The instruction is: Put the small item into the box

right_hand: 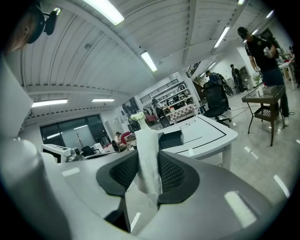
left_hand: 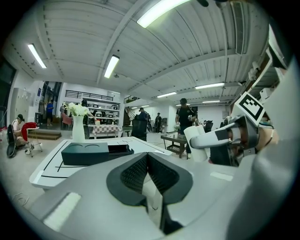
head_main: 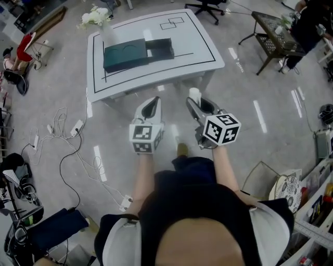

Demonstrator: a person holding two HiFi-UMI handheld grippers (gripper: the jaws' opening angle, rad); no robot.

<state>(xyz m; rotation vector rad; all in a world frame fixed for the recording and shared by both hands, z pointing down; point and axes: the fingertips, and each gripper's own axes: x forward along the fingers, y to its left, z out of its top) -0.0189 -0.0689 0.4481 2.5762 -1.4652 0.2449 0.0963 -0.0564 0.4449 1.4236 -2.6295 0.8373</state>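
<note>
We pinch the small white item (head_main: 194, 94) in the right gripper (head_main: 200, 104) jaws; the left gripper (head_main: 152, 102) jaws press together; the dark box (head_main: 125, 55) rests on the surface (head_main: 200, 49).

Black top (head_main: 193, 207), white short sleeves (head_main: 115, 242)

Bright, even indoor light. Source: long ceiling tube lamps (left_hand: 159, 11), blown out white in both gripper views. Pale streaks of them reflect off the glossy floor (head_main: 260, 117); counter (head_main: 205, 52) top glares mildly. Shadows faint, soft-edged. Gripper views: strong fisheye bending, black corners. Close up, left claw (left_hand: 148, 157) and right claw (right_hand: 148, 152) go soft-focus; white cylinder (right_hand: 149, 168) slightly washed out.
</note>
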